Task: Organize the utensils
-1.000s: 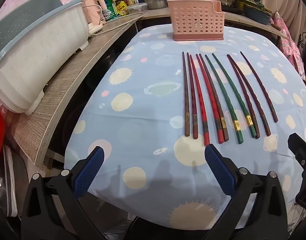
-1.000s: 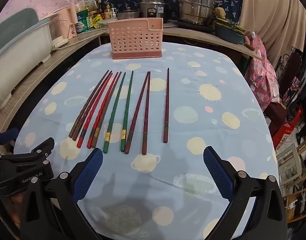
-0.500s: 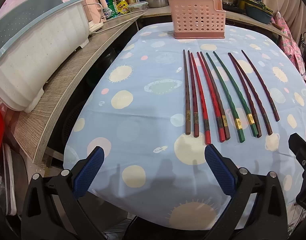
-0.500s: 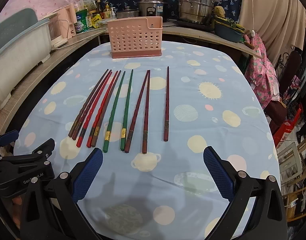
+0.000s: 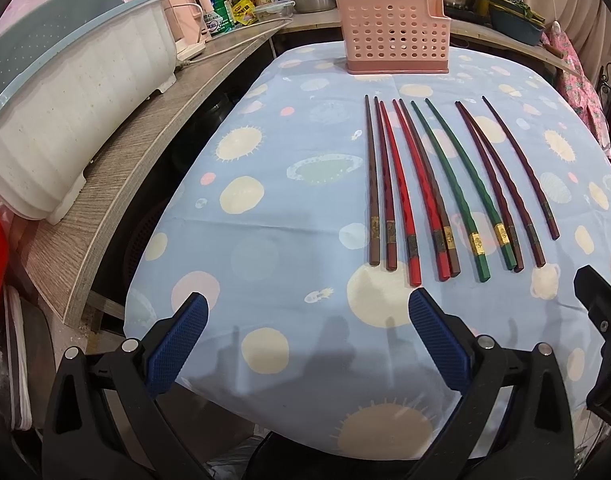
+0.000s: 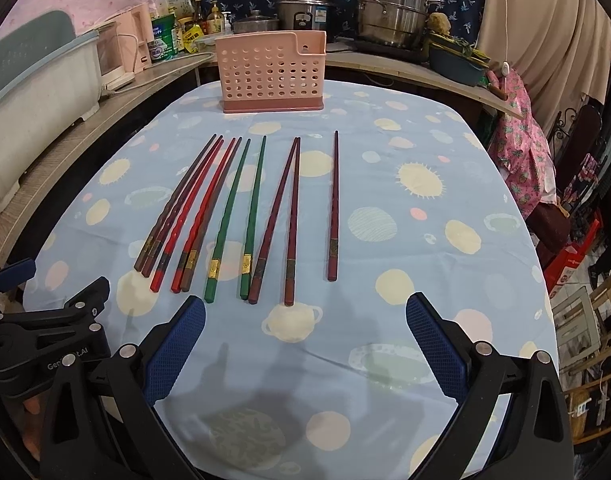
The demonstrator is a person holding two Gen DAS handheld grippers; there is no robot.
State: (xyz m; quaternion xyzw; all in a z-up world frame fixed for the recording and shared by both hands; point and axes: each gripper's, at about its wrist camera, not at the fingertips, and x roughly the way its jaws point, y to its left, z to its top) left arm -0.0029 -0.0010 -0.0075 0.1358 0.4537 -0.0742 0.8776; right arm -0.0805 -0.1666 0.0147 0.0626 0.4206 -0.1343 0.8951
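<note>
Several chopsticks (image 5: 437, 188) (image 6: 241, 212) in brown, red, green and dark maroon lie side by side on the blue spotted tablecloth, tips pointing away from me. One maroon chopstick (image 6: 333, 204) lies alone at the right of the row. A pink perforated holder (image 5: 395, 38) (image 6: 271, 76) stands upright at the table's far end. My left gripper (image 5: 303, 332) is open, low over the near edge, left of the row's handle ends. My right gripper (image 6: 305, 338) is open too, just short of the maroon handles, holding nothing.
A white and teal dish rack (image 5: 65, 120) sits on the wooden counter (image 5: 117, 184) to the left, with a gap between counter and table. Pots, bottles and a kettle (image 6: 121, 52) crowd the back shelf. A chair with pink cloth (image 6: 521, 132) stands at the right.
Both grippers have tilted and edged slightly forward, so the chopsticks and holder sit a little lower in both views. Nothing on the table has moved.
</note>
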